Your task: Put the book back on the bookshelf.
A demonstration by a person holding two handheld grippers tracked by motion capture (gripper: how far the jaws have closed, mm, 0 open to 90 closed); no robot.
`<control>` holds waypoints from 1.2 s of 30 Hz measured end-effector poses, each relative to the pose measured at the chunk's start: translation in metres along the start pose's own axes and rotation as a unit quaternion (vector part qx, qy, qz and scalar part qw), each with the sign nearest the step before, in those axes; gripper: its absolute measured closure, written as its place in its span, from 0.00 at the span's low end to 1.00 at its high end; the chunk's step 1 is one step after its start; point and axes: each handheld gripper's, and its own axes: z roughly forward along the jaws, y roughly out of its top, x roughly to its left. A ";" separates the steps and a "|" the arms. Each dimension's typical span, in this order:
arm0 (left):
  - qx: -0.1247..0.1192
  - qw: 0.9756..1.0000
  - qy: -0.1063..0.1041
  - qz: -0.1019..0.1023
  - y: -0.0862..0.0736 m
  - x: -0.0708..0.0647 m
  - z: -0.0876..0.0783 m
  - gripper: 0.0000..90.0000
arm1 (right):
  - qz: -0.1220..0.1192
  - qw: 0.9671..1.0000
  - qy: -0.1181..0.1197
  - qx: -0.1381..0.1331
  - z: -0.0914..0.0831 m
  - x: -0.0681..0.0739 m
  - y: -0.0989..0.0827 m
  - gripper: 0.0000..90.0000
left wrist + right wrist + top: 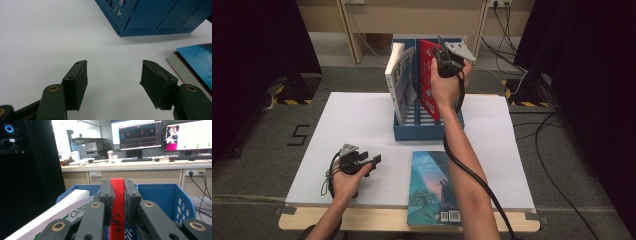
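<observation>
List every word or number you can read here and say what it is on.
"5": taped on the floor left of the table.
"QENG... WEN...", cut off: white book in the blue file box.
Chinese characters on the red book spine, clamped in the right gripper: blurred.
Teal book cover text: too small.

left gripper [371, 161] near-left, low over table, jaws parted, nothing between pads, pointing right. left hand [344, 181] wraps its body, forearm entering from near edge. right gripper [438, 54] far centre, raised, jaws clamped on thin red spine [117, 195]. right hand [443, 85] grips from below, forearm stretched long toward far side, cable trailing along it.
</observation>
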 end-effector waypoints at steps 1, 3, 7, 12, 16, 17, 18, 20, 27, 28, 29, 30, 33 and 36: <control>0.001 1.000 0.000 0.000 0.000 0.000 0.000 0.41 | 0.002 1.000 0.000 0.001 0.001 0.001 -0.001 0.90; 0.001 1.000 0.000 0.000 0.000 0.000 0.000 0.41 | 0.000 1.000 -0.001 0.002 0.002 0.001 -0.003 0.90; 0.001 1.000 -0.001 -0.001 0.000 0.001 0.000 0.41 | -0.007 1.000 -0.003 0.009 0.007 0.001 -0.008 0.90; 0.003 1.000 -0.002 -0.002 -0.001 0.001 0.001 0.41 | -0.008 1.000 -0.004 0.008 0.009 0.002 -0.012 0.90; 0.002 1.000 -0.003 -0.001 -0.002 0.000 0.002 0.41 | -0.003 1.000 -0.004 0.012 0.009 0.003 -0.015 0.90; 0.003 1.000 -0.003 0.000 -0.002 -0.001 0.002 0.41 | -0.007 1.000 -0.004 0.011 0.008 0.004 -0.017 0.90; 0.003 1.000 -0.003 -0.001 -0.002 -0.001 0.002 0.41 | -0.007 1.000 -0.004 0.011 0.008 0.004 -0.017 0.90; 0.005 1.000 -0.003 0.000 -0.002 0.000 0.002 0.41 | -0.011 1.000 -0.004 0.011 0.007 0.004 -0.020 0.90; 0.006 1.000 -0.004 0.001 -0.003 -0.001 0.004 0.41 | -0.012 1.000 -0.002 0.004 0.007 0.006 -0.026 0.90; 0.007 1.000 -0.003 0.000 -0.003 -0.001 0.004 0.41 | -0.015 1.000 0.000 0.003 0.006 0.006 -0.027 0.90; 0.008 1.000 -0.004 0.001 -0.003 -0.001 0.004 0.41 | -0.013 1.000 0.000 -0.001 0.006 0.007 -0.027 0.90; 0.008 1.000 -0.004 0.000 -0.003 -0.001 0.004 0.41 | -0.012 1.000 0.001 -0.003 0.007 0.007 -0.027 0.90; 0.008 1.000 -0.006 0.001 -0.003 -0.002 0.004 0.41 | -0.014 1.000 0.003 -0.005 0.008 0.007 -0.028 0.90; 0.008 1.000 -0.005 0.001 -0.003 -0.001 0.004 0.41 | -0.017 1.000 0.004 -0.009 0.008 0.008 -0.030 0.90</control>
